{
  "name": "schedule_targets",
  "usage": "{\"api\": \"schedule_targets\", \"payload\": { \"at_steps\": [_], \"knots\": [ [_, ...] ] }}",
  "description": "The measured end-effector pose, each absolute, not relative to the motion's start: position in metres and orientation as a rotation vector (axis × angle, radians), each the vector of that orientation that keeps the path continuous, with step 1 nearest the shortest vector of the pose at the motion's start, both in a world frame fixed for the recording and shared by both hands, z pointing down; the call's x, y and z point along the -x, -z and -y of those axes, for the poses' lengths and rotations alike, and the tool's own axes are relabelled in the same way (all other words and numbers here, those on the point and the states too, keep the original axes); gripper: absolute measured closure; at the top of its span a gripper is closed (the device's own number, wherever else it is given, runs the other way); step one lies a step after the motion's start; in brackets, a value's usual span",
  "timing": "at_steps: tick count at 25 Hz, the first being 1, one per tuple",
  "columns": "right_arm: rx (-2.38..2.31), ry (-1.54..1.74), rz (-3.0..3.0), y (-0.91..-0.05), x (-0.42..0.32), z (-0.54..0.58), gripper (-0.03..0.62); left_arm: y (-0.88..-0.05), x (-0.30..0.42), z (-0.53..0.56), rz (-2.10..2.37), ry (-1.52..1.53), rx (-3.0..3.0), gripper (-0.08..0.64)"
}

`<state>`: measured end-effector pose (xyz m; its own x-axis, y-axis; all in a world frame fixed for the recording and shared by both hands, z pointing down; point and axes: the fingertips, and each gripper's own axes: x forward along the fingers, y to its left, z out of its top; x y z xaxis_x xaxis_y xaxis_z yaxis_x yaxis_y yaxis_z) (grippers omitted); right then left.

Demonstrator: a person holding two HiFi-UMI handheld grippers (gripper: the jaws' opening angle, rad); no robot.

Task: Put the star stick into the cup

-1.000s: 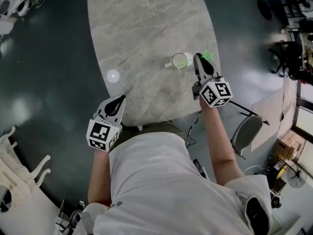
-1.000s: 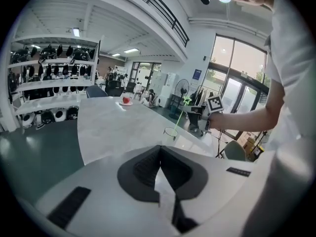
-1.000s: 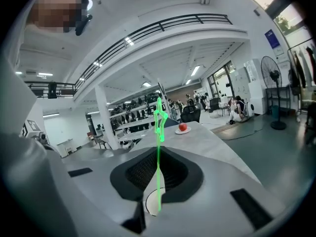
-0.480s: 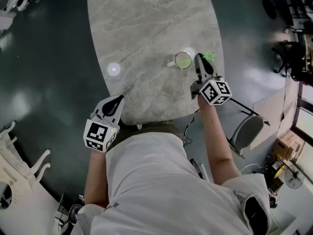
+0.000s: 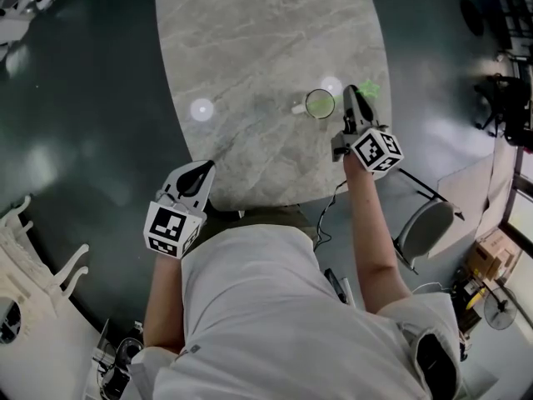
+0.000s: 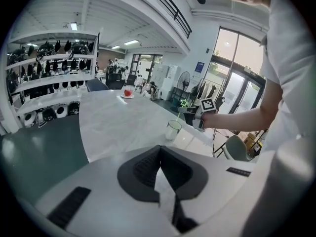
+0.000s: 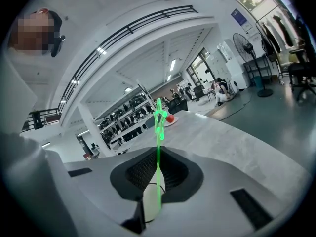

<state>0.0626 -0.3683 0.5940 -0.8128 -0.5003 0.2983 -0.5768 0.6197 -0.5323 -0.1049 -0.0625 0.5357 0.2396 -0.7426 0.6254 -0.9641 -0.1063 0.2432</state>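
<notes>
A white cup (image 5: 320, 103) with a greenish inside stands on the marble table (image 5: 250, 48) near its right edge. It also shows in the left gripper view as the cup (image 6: 173, 130). My right gripper (image 5: 351, 92) hangs just right of the cup, shut on the thin green star stick (image 7: 158, 157). The star (image 7: 159, 116) points up past the jaws, and the star (image 5: 369, 88) shows to the right of the cup from above. My left gripper (image 5: 202, 169) rests at the table's near edge, shut and empty, far from the cup.
A red object on a small plate (image 6: 128, 93) sits at the table's far end. Dark floor surrounds the table. A chair (image 5: 420, 223) and cables lie at the right, and white racks (image 5: 33, 265) stand at the lower left.
The head view has shifted slightly. My right gripper still holds the stick just right of the cup, and the left gripper has not moved.
</notes>
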Motion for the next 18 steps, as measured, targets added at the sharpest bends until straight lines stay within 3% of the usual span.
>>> {"api": "schedule_targets", "payload": {
  "at_steps": [18],
  "knots": [
    [-0.914,-0.995,2.705,-0.604,-0.061,0.377,0.538,-0.541,0.099,0.056,1.559,-0.48,-1.88,0.558]
  ]
}}
